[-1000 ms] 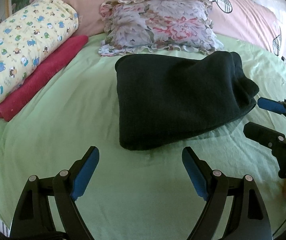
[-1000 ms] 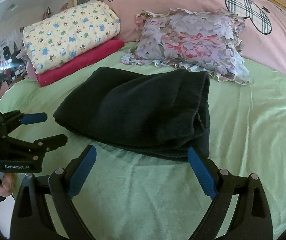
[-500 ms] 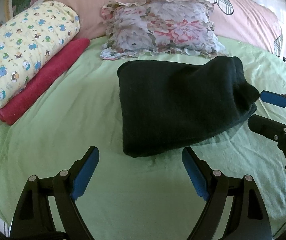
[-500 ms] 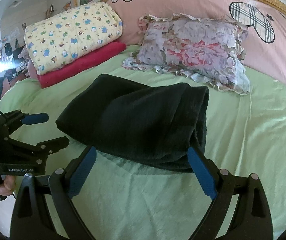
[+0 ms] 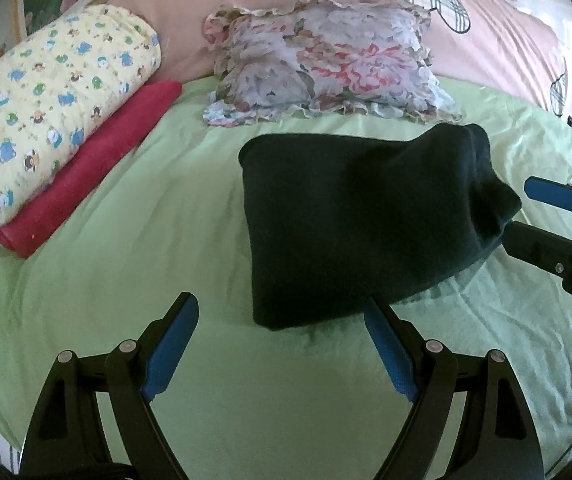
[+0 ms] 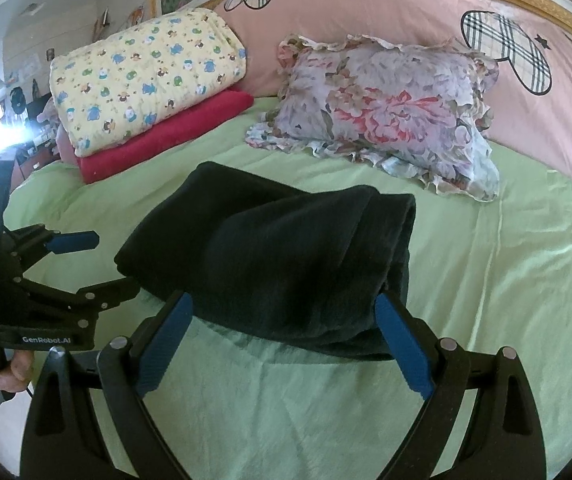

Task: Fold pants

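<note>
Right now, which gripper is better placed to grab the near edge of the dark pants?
Probably the right gripper: its open jaws straddle the near edge of the folded pants. The left gripper, also open, faces mostly bare green sheet beside their corner.

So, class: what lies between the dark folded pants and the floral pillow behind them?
Only a bare strip of green bedsheet separates the pants from the floral pillow; nothing else lies there. The right wrist view shows this most clearly.
</note>
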### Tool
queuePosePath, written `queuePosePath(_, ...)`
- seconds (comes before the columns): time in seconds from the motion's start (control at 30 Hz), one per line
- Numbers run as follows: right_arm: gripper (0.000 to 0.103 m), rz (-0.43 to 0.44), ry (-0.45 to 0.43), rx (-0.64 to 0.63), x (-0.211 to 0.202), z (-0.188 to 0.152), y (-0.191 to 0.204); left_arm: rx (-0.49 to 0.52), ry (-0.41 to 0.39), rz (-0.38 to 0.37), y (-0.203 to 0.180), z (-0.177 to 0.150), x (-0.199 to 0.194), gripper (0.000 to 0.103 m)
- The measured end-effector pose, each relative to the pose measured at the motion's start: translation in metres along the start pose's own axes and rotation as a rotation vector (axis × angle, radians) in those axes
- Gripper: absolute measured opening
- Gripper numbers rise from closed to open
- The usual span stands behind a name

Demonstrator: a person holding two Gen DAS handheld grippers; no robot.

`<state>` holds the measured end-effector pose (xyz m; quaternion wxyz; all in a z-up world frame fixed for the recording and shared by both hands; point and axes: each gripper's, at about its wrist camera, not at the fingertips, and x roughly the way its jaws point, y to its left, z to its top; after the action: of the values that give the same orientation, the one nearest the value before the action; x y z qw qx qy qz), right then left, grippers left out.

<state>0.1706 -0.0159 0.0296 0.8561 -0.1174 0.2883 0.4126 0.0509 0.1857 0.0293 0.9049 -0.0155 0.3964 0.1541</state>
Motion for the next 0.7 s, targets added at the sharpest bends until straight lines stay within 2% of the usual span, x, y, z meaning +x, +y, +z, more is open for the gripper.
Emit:
queuePosePath(0.17, 0.093, -0.002, -0.003, 0.008, -0.001, 0.005, -0.005, 0.010, -0.017, -0.014, -0.002, 0.005, -0.001, 0.085)
queuePosePath(0.47, 0.093, -0.008, -0.006, 0.034, -0.002, 0.012, -0.014, 0.034, -0.049, 0.020, -0.001, 0.020, -0.003, 0.085)
queuePosePath(0.7, 0.093, -0.013, -0.007, 0.050, -0.003, 0.014, -0.020, 0.024, -0.040, 0.032, 0.000, 0.029, -0.001, 0.085)
